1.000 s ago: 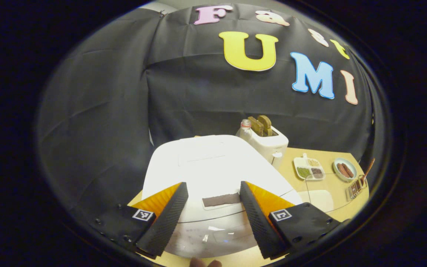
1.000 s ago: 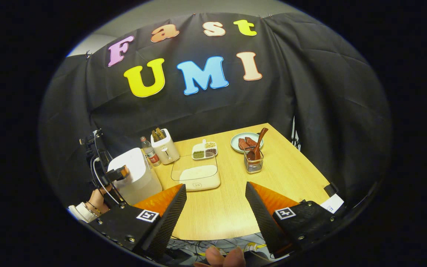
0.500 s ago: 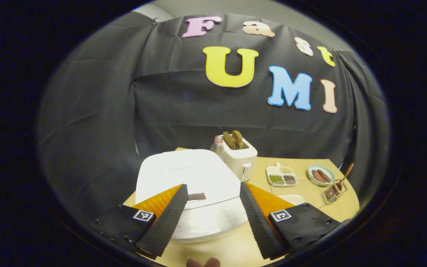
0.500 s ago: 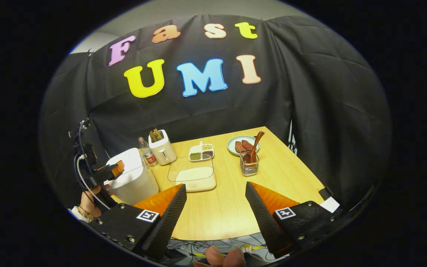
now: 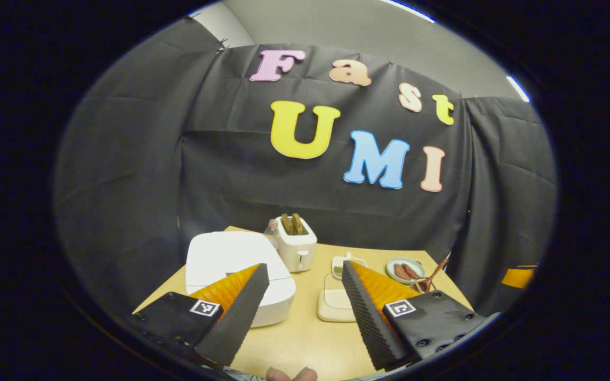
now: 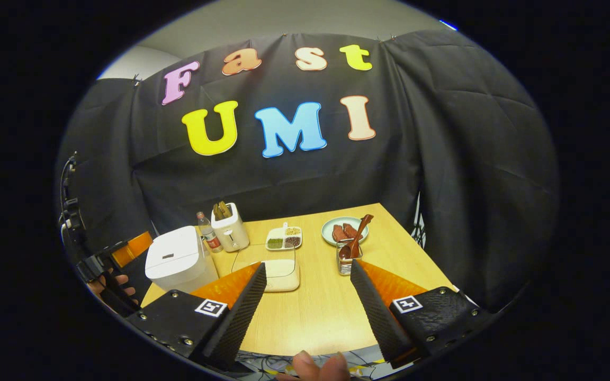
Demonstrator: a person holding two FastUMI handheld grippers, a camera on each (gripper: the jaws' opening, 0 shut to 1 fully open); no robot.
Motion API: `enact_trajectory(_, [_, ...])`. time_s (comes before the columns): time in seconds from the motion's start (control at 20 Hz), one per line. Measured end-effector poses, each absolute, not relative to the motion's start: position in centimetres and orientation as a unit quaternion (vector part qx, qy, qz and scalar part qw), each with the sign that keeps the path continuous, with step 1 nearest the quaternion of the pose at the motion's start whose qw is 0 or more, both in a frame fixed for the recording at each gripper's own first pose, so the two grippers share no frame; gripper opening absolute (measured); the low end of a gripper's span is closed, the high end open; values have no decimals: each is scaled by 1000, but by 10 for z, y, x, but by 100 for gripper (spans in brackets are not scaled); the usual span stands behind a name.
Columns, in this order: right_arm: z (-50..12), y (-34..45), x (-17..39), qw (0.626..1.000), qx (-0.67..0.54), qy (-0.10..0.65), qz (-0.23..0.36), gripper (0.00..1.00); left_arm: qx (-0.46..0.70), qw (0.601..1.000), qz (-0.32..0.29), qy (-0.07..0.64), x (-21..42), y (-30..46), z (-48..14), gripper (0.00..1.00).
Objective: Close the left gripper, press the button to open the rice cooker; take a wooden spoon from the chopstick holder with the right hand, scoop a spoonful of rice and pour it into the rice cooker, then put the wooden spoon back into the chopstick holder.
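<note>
In the left gripper view, my left gripper (image 5: 299, 312) hangs over the near edge of the wooden table (image 5: 294, 338) with its fingers spread wide and nothing between them. The white rice cooker (image 5: 231, 264) sits just past my left finger with its lid down, and behind it stand a toaster (image 5: 297, 246) and a bottle (image 5: 271, 233). The rice container (image 5: 334, 304) lies between my fingers farther out; the plate (image 5: 404, 270) and the wooden spoon (image 5: 434, 272) are at the far right. In the right gripper view, my right gripper (image 6: 307, 307) is likewise wide apart and empty, above the table's near edge. The rice cooker (image 6: 178, 259) sits at the left with its lid shut, the rice container (image 6: 281, 272) near the middle. The wooden spoon (image 6: 357, 238) leans in the chopstick holder (image 6: 343, 259), just in front of the plate (image 6: 331, 230). My left gripper (image 6: 125, 251) shows at the far left, beside the cooker and apart from it.
</note>
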State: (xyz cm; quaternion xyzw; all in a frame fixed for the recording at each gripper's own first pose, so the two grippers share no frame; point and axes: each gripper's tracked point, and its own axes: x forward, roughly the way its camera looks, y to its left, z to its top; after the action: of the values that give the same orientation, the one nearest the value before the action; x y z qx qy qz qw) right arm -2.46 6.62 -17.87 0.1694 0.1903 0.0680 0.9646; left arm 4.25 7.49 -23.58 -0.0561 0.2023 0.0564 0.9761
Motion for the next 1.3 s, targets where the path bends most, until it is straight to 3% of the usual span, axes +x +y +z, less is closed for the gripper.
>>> enact_trajectory(0.4, [-143, -67, 3, 982, 155, 81, 72, 97, -48, 989, 55, 129, -2, -57, -127, 94])
enact_trajectory(0.55, [-142, -83, 5, 982, 157, 65, 86, 97, -9, 991, 68, 119, -26, -93, -108, 100])
enact_trajectory(0.6, [-144, -88, 2, 981, 159, 68, 87, 98, -2, 992, 61, 114, -30, -107, -102, 94])
enact_trajectory(0.65, [-141, -92, 0, 981, 162, 64, 85, 98, 10, 993, 51, 109, -31, -118, -98, 94])
enact_trajectory(0.85, [-136, -84, -5, 981, 157, 61, 92, 98, 22, 992, 62, 106, -43, -112, -89, 100])
enact_trajectory(0.9, [-130, -77, -5, 981, 154, 60, 102, 98, 10, 992, 68, 103, -45, -106, -86, 96])
enact_trajectory(1.05, [-122, -61, -6, 981, 142, 62, 115, 98, -14, 989, 90, 113, -61, -75, -89, 100])
enact_trajectory(1.2, [-111, -39, -9, 980, 143, 58, 126, 98, -4, 989, 101, 107, -71, -48, -81, 93])
enact_trajectory(1.25, [-112, -30, -10, 980, 137, 61, 131, 98, -3, 989, 102, 105, -73, -44, -81, 100])
enact_trajectory(1.3, [-111, -25, -10, 980, 131, 64, 133, 98, -2, 989, 102, 103, -75, -39, -78, 94])
